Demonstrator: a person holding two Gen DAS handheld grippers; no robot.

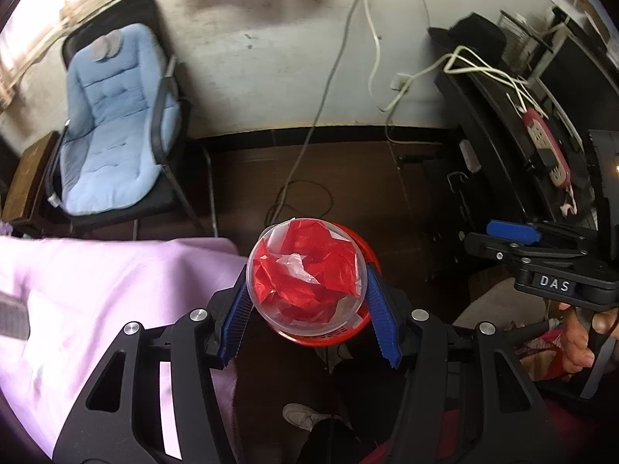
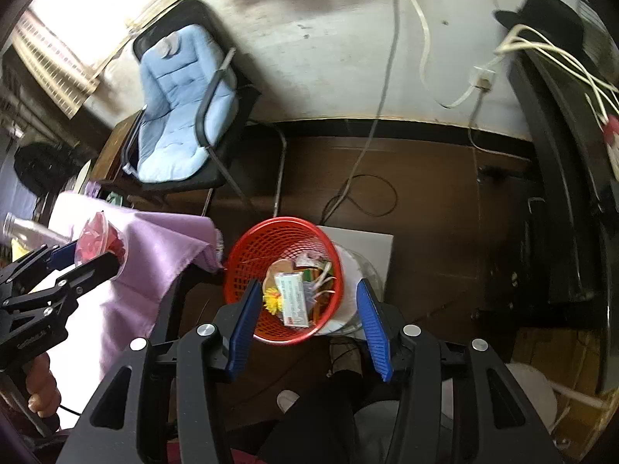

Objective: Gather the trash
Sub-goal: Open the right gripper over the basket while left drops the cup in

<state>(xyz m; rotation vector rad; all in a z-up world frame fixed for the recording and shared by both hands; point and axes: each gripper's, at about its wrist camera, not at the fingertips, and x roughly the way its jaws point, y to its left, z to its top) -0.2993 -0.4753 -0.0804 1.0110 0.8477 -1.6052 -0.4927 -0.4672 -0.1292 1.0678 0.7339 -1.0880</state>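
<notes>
Red wrapper fills the clear plastic cup point(image 1: 305, 276) pinched by left gripper point(image 1: 309, 309); right gripper point(image 2: 305, 324) spread over red mesh basket point(image 2: 247, 255).

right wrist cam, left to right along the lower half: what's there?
left gripper holding the clear cup of red wrapping → purple cloth → red mesh basket → white board on the floor
</notes>
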